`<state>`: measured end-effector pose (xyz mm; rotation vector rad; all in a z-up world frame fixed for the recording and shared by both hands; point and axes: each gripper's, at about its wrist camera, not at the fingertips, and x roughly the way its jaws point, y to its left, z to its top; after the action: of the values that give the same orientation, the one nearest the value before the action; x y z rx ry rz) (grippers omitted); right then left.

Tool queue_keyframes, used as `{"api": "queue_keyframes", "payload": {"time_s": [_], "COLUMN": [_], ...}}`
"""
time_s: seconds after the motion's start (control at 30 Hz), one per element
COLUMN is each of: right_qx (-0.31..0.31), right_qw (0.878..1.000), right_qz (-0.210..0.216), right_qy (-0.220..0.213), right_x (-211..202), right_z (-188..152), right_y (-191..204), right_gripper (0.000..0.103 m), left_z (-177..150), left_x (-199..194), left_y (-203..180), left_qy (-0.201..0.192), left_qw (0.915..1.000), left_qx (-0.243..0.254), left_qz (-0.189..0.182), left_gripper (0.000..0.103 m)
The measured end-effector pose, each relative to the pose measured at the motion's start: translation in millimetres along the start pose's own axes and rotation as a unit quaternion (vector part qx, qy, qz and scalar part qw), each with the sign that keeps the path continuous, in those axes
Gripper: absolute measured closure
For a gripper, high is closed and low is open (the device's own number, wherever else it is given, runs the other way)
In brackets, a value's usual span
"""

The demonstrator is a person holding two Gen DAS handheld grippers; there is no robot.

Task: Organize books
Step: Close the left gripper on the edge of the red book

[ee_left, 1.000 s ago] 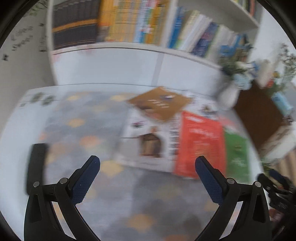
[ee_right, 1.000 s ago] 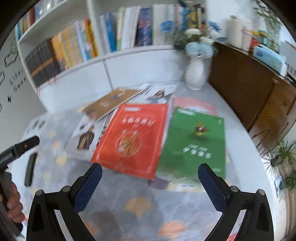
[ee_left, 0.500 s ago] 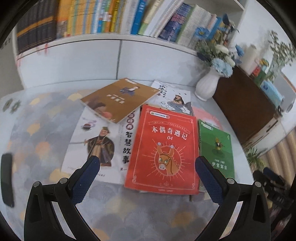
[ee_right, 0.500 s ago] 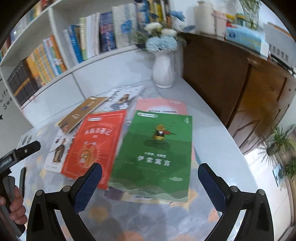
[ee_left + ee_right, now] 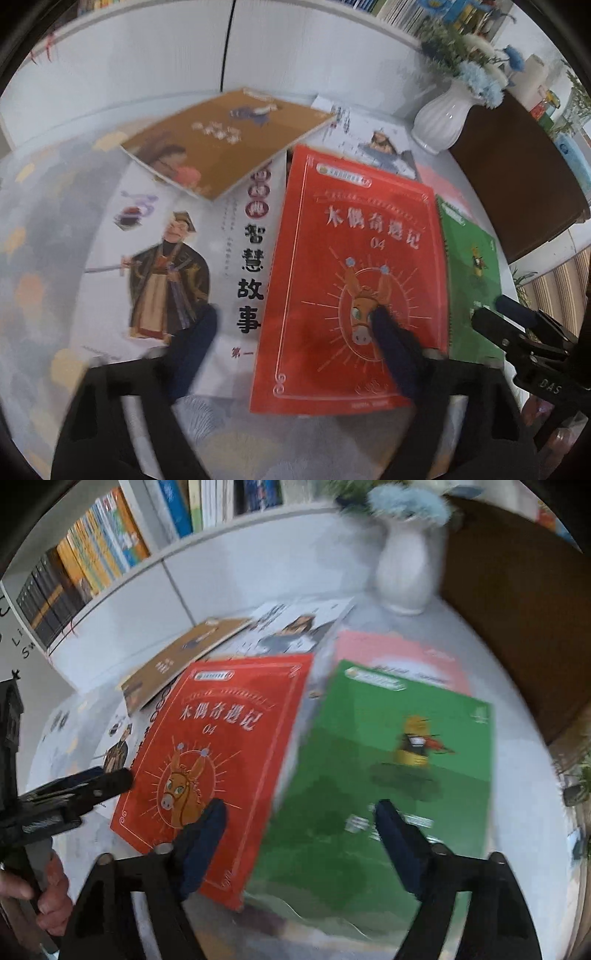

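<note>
Several books lie overlapped on a table. A red book [image 5: 354, 280] with a donkey lies in the middle, over a white book [image 5: 177, 266] with a robed man. A brown book [image 5: 225, 140] lies on the white one's top. A green book [image 5: 388, 775] lies to the right, over a pink book [image 5: 399, 657]. My left gripper [image 5: 295, 325] is open and empty, low over the near edges of the white and red books. My right gripper [image 5: 299, 819] is open and empty, low over the red and green books' near edges; it also shows in the left wrist view [image 5: 517, 332].
A white vase [image 5: 439, 118] with blue flowers stands at the table's far right. A dark wooden cabinet [image 5: 517, 620] stands to the right. A white bookcase [image 5: 103, 546] full of upright books stands behind the table. A patterned grey mat [image 5: 44, 258] covers the table.
Both grippers have moved forward and down toward the books, which now fill the views. Both stay open.
</note>
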<state>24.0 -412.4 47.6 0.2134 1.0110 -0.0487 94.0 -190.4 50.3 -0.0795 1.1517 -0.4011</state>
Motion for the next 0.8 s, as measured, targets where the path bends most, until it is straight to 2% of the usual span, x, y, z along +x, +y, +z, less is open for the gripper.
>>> {"api": "queue_keyframes", "payload": {"time_s": [0.07,0.2,0.3,0.43,0.53,0.63,0.67,0.8], "right_qx": [0.000,-0.005,-0.031,-0.057,-0.062,-0.072,-0.072,-0.073], "right_qw": [1.000,1.000,0.999,0.998,0.996,0.996,0.996,0.993], "right_qz": [0.009,0.011,0.011,0.026,0.052,0.048,0.050,0.082], "right_qy": [0.009,0.025,0.020,0.020,0.036,0.032,0.032,0.036], "right_x": [13.0,33.2,36.5,39.3,46.8,48.7,47.9,34.1], "right_z": [4.6,11.2,13.9,18.0,20.5,16.3,15.1,7.1], "right_y": [1.5,4.7,14.6,26.6,36.0,45.8,46.0,41.5], "right_gripper": [0.036,0.039,0.039,0.038,0.038,0.038,0.038,0.038], "left_z": [0.5,3.9,7.7,9.2,4.0,-1.7,-3.2,-24.0], "left_x": [10.2,12.0,13.2,12.1,12.6,9.9,8.4,-8.1], "left_y": [2.0,4.8,8.4,13.9,8.6,5.1,7.4,24.4], "left_qy": [0.007,-0.001,-0.002,-0.003,-0.005,-0.005,-0.005,0.010], "left_qw": [1.0000,1.0000,0.9999,0.9993,0.9998,0.9999,0.9999,0.9963], "left_qx": [-0.004,-0.004,-0.010,-0.030,-0.016,-0.009,-0.015,-0.052], "left_qz": [0.001,-0.008,-0.006,-0.022,-0.010,0.003,-0.002,-0.068], "left_gripper": [0.060,0.057,0.057,0.057,0.057,0.056,0.056,0.056]}}
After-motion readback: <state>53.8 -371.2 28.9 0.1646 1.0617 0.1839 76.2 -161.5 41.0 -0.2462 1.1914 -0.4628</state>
